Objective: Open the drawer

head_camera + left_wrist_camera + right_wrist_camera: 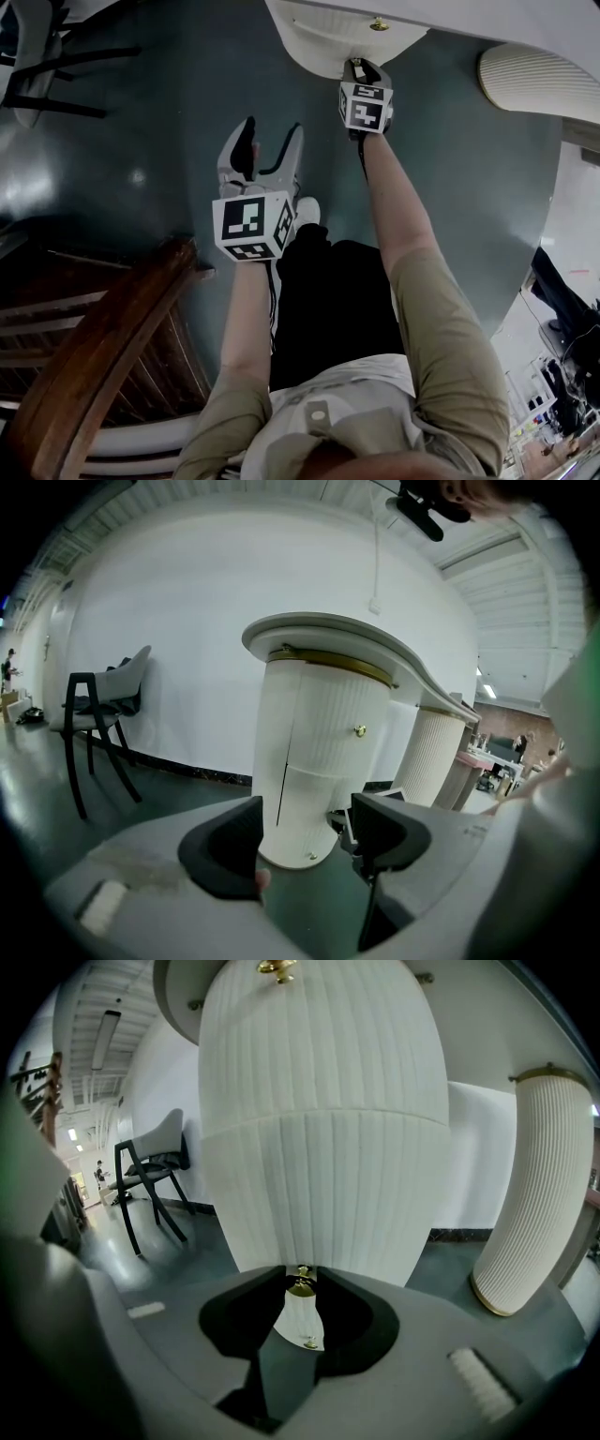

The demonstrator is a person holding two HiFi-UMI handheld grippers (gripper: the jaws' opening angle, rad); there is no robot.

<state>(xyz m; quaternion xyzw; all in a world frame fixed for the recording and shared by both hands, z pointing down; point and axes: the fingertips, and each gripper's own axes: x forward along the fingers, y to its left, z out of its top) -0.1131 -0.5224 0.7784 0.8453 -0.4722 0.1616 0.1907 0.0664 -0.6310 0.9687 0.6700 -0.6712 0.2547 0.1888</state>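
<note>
A dark teal floor (141,122) fills the head view, open between a wooden chair (103,347) at lower left and a white ribbed cabinet (323,42) at the top edge. A second ribbed column (525,80) stands well apart at upper right. The left gripper (272,131) hangs over bare floor, and the right gripper (366,67) reaches up against the cabinet.

In the left gripper view the jaws stand wide with only floor between them. The cabinet is beyond, and a black chair (98,705) stands by the far wall.

In the right gripper view the jaws are drawn narrow, pinching a small brass knob (300,1282) on the drawer (328,1194). The drawer is the cabinet's lower section, and its front sits flush under the seam.
</note>
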